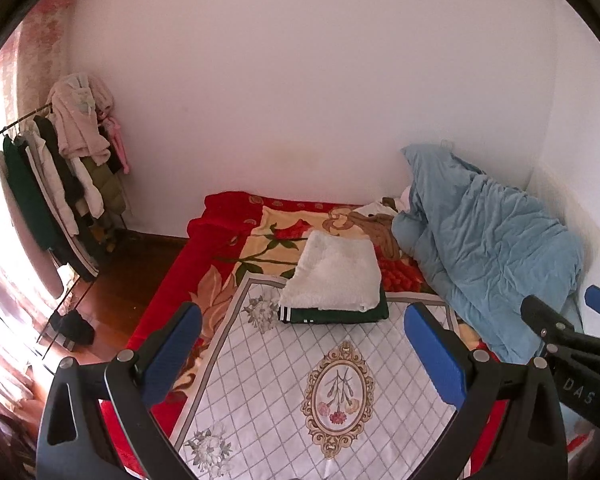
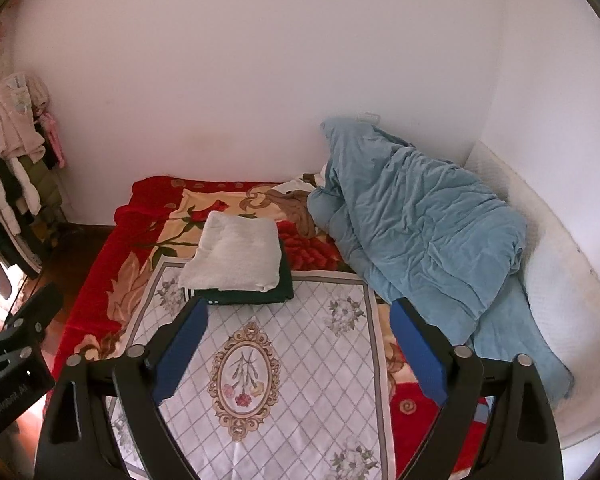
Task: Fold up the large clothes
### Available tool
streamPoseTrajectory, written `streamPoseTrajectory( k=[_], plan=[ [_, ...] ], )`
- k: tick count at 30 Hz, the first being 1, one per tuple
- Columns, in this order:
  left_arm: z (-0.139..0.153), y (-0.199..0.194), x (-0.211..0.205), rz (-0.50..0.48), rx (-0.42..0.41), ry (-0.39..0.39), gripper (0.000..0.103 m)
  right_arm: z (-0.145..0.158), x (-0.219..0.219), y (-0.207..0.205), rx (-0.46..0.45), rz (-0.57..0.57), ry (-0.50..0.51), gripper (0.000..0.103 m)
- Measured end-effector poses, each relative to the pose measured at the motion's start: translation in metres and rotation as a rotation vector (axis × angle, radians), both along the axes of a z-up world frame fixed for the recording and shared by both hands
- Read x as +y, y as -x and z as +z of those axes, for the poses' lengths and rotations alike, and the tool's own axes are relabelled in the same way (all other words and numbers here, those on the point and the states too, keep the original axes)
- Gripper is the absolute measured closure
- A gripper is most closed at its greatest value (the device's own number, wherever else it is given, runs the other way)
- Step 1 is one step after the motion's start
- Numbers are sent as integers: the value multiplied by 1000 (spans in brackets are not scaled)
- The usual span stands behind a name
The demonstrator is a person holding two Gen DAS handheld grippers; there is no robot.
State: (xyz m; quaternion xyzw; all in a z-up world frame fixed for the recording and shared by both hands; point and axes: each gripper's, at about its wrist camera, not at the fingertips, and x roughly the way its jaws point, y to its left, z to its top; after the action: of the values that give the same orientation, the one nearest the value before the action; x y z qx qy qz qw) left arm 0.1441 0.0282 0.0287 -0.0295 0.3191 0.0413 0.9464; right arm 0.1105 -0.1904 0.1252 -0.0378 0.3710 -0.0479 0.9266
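L gripper (image 1: 302, 354): jaws wide open, empty, held above white quilted cloth (image 1: 268, 392)
R gripper (image 2: 300, 350): jaws wide open, empty, also above cloth
Folded stack: white fleece garment (image 1: 334, 278) atop dark green garment (image 1: 340, 315), on cloth's far edge
Bed: red floral blanket (image 1: 220, 240); blue duvet (image 1: 492, 248) bunched at R
Far L: clothes rack (image 1: 60, 176)

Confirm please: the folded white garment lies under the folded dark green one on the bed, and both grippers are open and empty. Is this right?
Not quite. The white garment lies on top of the dark green one, as both wrist views show. The rest holds: left gripper and right gripper are open and empty.
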Motion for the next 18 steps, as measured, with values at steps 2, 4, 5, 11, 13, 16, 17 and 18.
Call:
streamPoseTrajectory(
  k=[2, 4, 5, 11, 13, 16, 17, 18],
  plan=[
    [1, 0, 0, 2, -2, 1, 0, 1, 0, 1, -2, 3, -4, 7],
    [2, 0, 1, 3, -5, 1, 0, 2, 1, 0, -6, 5, 2, 7],
    [2, 0, 0, 5, -5, -1, 0, 2, 2, -3, -5, 9, 1, 7],
    [4, 0, 2, 12, -10, -2, 0, 3, 2, -6, -13, 5, -2, 6],
    [4, 0, 2, 11, -10, -6, 0, 3, 4, -6, -20, 5, 3, 6],
    [4, 0, 2, 10, -7, -3, 0, 3, 5, -6, -21, 6, 6, 6],
    [4, 0, 2, 11, -8, -2, 0, 3, 4, -4, -21, 4, 3, 6],
    [4, 0, 2, 9, -9, -2, 0, 3, 4, -3, -21, 5, 0, 6]
  ],
)
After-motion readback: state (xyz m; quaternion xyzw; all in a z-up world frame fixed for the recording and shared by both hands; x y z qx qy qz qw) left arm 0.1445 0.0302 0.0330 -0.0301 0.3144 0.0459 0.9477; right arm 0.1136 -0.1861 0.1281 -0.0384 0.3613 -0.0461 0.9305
